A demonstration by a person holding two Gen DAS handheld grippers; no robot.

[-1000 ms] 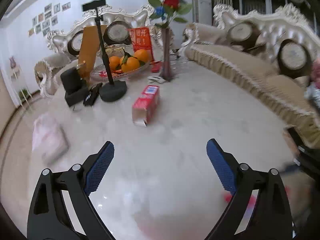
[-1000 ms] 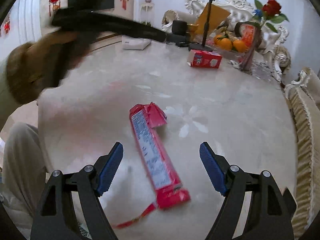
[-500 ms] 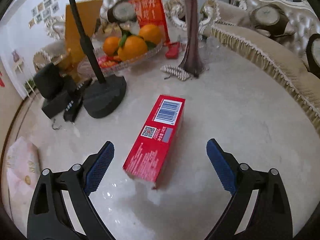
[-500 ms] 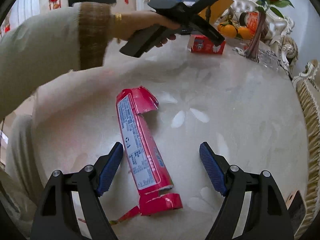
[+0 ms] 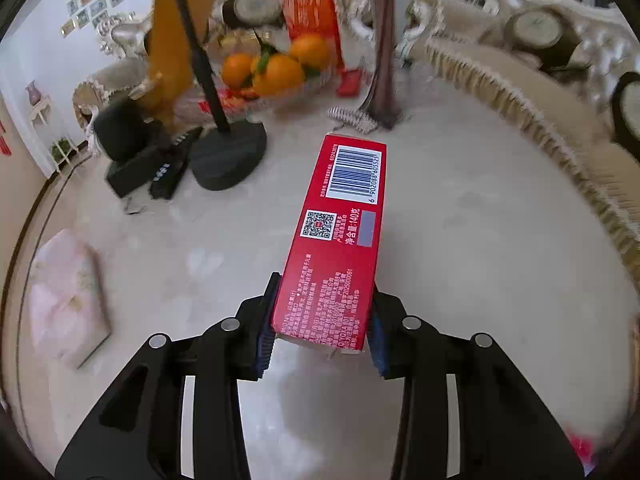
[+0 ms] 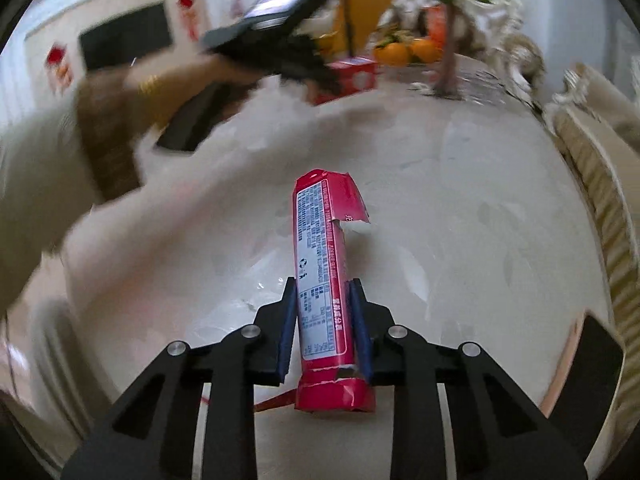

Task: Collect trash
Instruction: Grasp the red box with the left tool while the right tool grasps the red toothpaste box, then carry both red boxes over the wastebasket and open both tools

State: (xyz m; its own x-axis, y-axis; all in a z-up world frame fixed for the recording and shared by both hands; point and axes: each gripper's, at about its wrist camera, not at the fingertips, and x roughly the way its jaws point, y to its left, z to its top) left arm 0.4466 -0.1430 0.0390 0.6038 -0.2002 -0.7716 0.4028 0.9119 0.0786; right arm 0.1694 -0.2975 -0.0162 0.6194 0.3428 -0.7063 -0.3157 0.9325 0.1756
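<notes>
My left gripper is shut on the near end of a long red cardboard box with a barcode and QR code; the box points away from me over the pale marble table. My right gripper is shut on a torn red snack wrapper, gripped near its lower end, its ripped top flap pointing away. In the right wrist view the left gripper and the person's sleeved arm appear blurred at the far left, with the red box in it.
A fruit bowl with oranges, a dark vase, a black stand base and black devices stand at the table's far side. A pink packet lies left. Sofas line the right.
Both grippers have closed: the left moved forward onto the red box and gripped it, the right moved onto the wrapper and gripped it.
</notes>
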